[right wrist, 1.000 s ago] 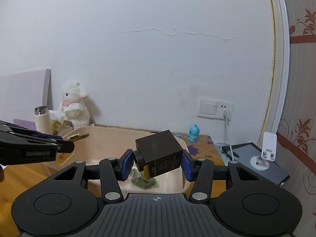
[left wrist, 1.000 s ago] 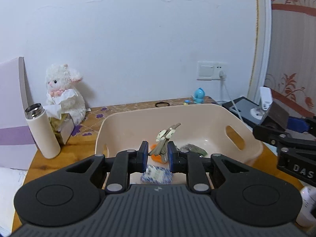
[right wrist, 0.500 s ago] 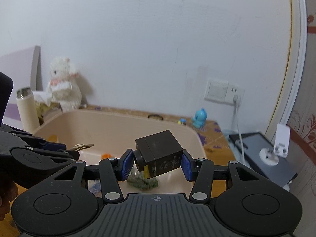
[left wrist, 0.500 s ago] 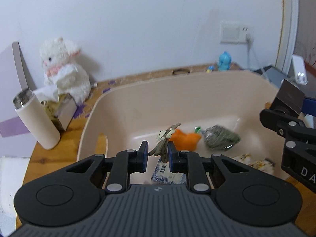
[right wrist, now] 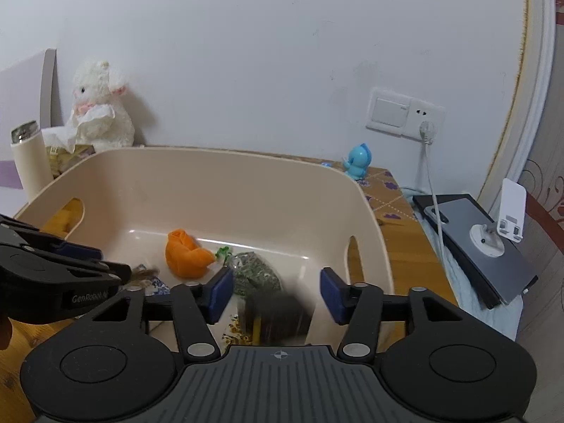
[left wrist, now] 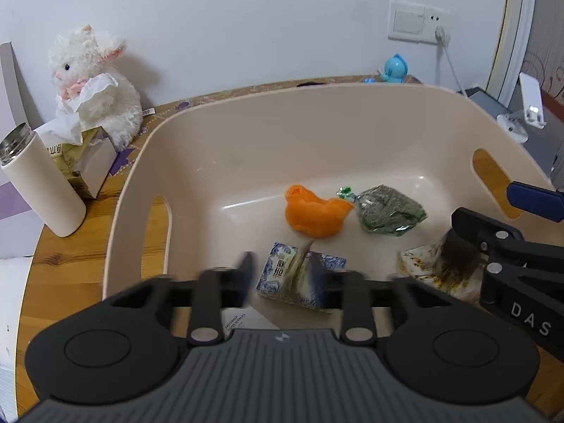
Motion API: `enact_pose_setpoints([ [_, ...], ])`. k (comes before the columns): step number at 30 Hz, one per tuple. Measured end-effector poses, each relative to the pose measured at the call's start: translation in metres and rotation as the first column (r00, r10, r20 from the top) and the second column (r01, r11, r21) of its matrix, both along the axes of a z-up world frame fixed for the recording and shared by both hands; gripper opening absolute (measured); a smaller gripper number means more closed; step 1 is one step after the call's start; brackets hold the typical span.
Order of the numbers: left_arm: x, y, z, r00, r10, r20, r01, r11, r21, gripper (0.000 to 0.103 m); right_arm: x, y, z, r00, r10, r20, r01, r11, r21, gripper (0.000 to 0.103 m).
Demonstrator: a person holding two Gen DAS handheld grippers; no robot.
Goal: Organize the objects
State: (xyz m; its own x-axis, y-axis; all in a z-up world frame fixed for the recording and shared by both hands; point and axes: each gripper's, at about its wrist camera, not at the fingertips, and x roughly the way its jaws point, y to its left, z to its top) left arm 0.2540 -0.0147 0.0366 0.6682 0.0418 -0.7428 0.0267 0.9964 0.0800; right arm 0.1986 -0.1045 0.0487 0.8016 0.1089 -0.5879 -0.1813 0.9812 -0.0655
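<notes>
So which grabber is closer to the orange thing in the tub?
Probably the left gripper, though it's close. It sits just before the orange thing, over the blue-patterned box. The right gripper is off beside the green packet.

home: plush lamb [left wrist: 93,84], wallpaper [right wrist: 543,176]

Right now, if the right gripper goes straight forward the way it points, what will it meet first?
Probably the dark box, blurred just beyond the open right gripper, low in the beige basket. Beyond it lies the green packet. Depth is unclear.
</notes>
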Motion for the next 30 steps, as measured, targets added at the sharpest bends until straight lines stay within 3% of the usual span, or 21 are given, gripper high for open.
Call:
enact_pose_setpoints([
  [1,-0.003,0.0,0.003,1.0,0.003,0.016,-0.003,1.0,0.001,0.075,-0.001,-0.002,0.003,1.0,-0.003,0.003,0.003,1.0,0.005,0.066],
  [2,-0.006,-0.001,0.007,0.999,0.005,0.038,-0.006,1.0,0.006,0.078,-0.004,-0.003,0.006,1.0,-0.006,0.007,0.006,1.0,0.009,0.068],
  [6,-0.015,0.0,0.019,0.998,0.003,0.056,-0.003,1.0,-0.002,0.078,-0.014,-0.008,0.017,1.0,-0.019,0.021,0.019,1.0,0.003,0.079],
  [12,-0.031,-0.001,0.032,0.997,-0.001,0.081,0.001,1.0,-0.001,0.078,-0.035,-0.015,0.032,0.999,-0.026,0.045,0.025,1.0,0.013,0.085],
  [20,-0.071,-0.001,0.046,0.988,-0.009,0.151,0.008,1.0,0.003,0.079,-0.069,-0.023,0.044,0.996,-0.037,0.084,0.034,0.999,0.035,0.087],
  [30,-0.116,0.011,0.044,0.985,0.008,0.17,-0.005,1.0,-0.019,0.079,-0.114,-0.035,0.043,0.993,-0.047,0.105,0.039,0.997,0.071,0.089],
])
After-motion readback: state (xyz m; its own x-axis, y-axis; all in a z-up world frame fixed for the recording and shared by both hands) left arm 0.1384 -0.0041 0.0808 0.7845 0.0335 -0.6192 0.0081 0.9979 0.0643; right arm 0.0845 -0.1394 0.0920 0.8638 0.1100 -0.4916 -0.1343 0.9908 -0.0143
